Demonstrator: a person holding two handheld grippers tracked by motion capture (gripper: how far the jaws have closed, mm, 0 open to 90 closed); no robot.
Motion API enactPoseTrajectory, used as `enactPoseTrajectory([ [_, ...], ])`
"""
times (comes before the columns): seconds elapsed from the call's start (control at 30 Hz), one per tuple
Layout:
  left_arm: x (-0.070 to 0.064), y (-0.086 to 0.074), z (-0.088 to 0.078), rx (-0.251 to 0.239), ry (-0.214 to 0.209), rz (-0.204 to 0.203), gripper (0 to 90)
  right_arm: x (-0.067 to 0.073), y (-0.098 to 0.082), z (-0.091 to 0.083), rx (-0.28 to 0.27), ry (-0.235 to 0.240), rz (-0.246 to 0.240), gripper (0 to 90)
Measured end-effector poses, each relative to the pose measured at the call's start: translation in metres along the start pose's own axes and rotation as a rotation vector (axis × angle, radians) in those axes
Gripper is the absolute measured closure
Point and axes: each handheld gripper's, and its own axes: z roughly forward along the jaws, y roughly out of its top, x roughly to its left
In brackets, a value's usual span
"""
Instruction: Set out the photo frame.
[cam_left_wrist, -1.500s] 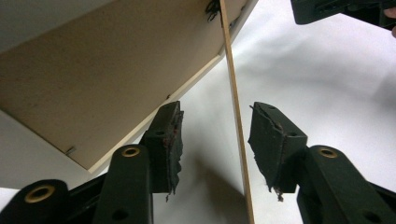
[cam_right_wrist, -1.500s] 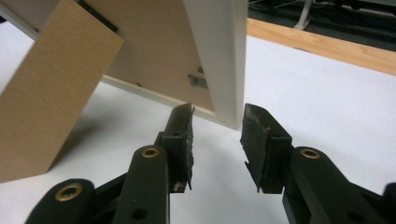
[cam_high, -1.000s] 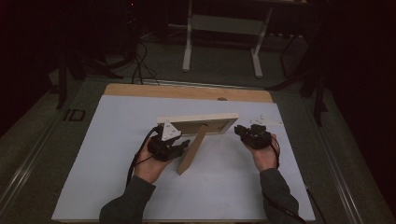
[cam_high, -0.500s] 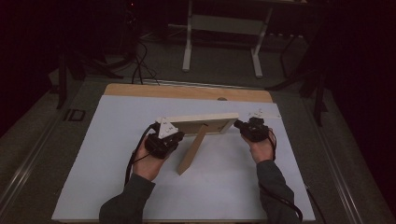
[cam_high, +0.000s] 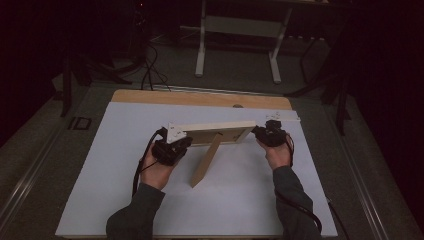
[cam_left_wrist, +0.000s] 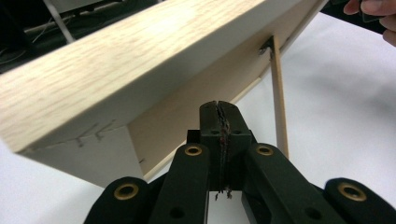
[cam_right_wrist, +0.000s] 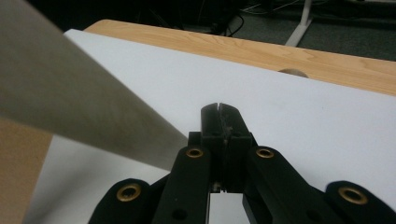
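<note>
High view: your left gripper (cam_high: 171, 148) and right gripper (cam_high: 270, 134) flank the wooden frame (cam_high: 215, 133), which stands mid-sheet on the white mat (cam_high: 125, 150), its prop leg (cam_high: 205, 162) angled toward you.

Left gripper view: your jaws are clenched together, grasping nothing, just beside the frame's back panel (cam_left_wrist: 187, 98); the leg stands to the right.

Right gripper view: your jaws are clenched, empty; the blurred frame edge (cam_right_wrist: 70, 107) blocks the left. The wooden tabletop (cam_right_wrist: 261, 51) lies beyond.

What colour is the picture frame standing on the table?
The picture frame is pale, light wood with a fine grain. The left gripper view shows it best.
</note>
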Motion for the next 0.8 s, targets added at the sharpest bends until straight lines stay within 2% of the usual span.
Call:
enactPoseTrajectory([
  [0.2,0.0055,-0.0004,0.0017,0.008,0.017,-0.018,90.0,-0.0011,0.0020,0.0010,-0.008,0.010,0.024,89.7],
  [0.37,0.0087,-0.0010,0.0043,0.015,0.027,-0.018,90.0,-0.0011,0.0045,0.0034,-0.008,0.030,0.034,89.7],
  [0.5,0.0110,-0.0014,0.0055,0.020,0.031,-0.021,90.0,-0.0006,0.0053,0.0035,-0.003,0.039,0.020,89.7],
  [0.6,0.0093,-0.0012,0.0056,0.023,0.045,-0.004,90.0,-0.0002,0.0058,0.0029,0.002,0.043,0.013,89.7],
  [0.8,0.0100,-0.0004,0.0060,0.026,0.045,-0.001,90.0,-0.0002,0.0061,0.0011,0.007,0.049,0.006,89.7],
])
